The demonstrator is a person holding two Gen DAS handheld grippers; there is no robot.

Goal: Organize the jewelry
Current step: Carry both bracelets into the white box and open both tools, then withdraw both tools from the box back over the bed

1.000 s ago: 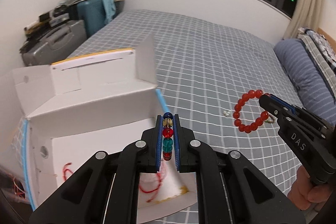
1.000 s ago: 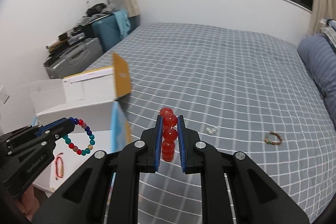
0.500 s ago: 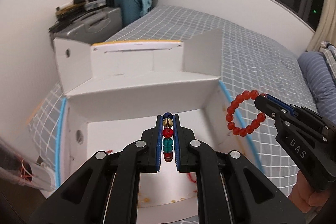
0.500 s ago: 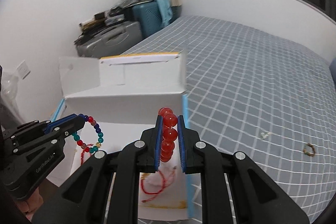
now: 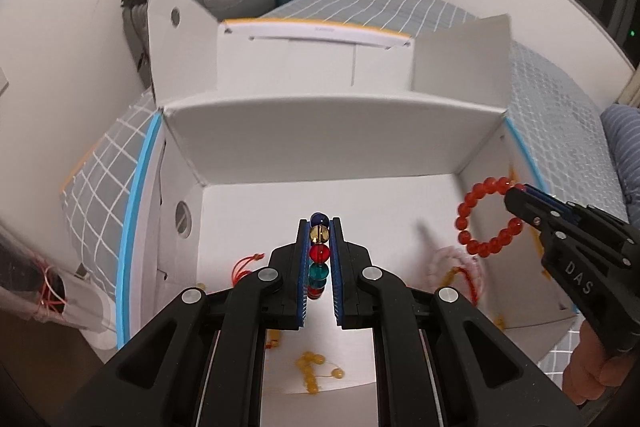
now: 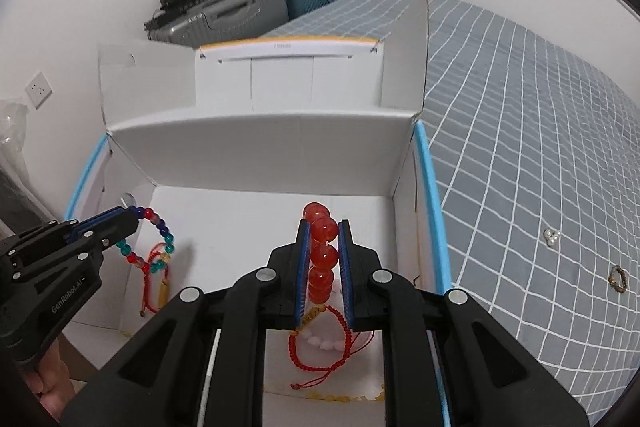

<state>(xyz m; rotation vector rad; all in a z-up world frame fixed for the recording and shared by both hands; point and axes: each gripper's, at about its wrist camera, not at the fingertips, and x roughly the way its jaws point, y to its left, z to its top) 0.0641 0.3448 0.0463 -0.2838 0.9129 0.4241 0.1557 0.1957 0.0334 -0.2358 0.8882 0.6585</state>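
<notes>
My left gripper point(image 5: 319, 227) is shut on a multicoloured bead bracelet point(image 5: 319, 254) and holds it over the open white cardboard box point(image 5: 332, 139). It also shows in the right wrist view point(image 6: 160, 243), hanging from the left gripper point(image 6: 132, 217). My right gripper point(image 6: 323, 227) is shut on a red bead bracelet point(image 6: 322, 255), also over the box point(image 6: 260, 151); the red ring hangs free in the left wrist view point(image 5: 488, 217). Red cord bracelets point(image 6: 320, 347) and amber beads point(image 5: 312, 363) lie on the box floor.
The box stands on a grey checked bed point(image 6: 540, 147). A small pearl piece point(image 6: 552, 235) and a small ring-like bracelet point(image 6: 618, 278) lie on the bed to the right. Suitcases point(image 6: 240, 7) stand by the far wall.
Both grippers have moved forward and down over the box with their bracelets still held. The box floor and the jewelry in it have come into fuller view.
</notes>
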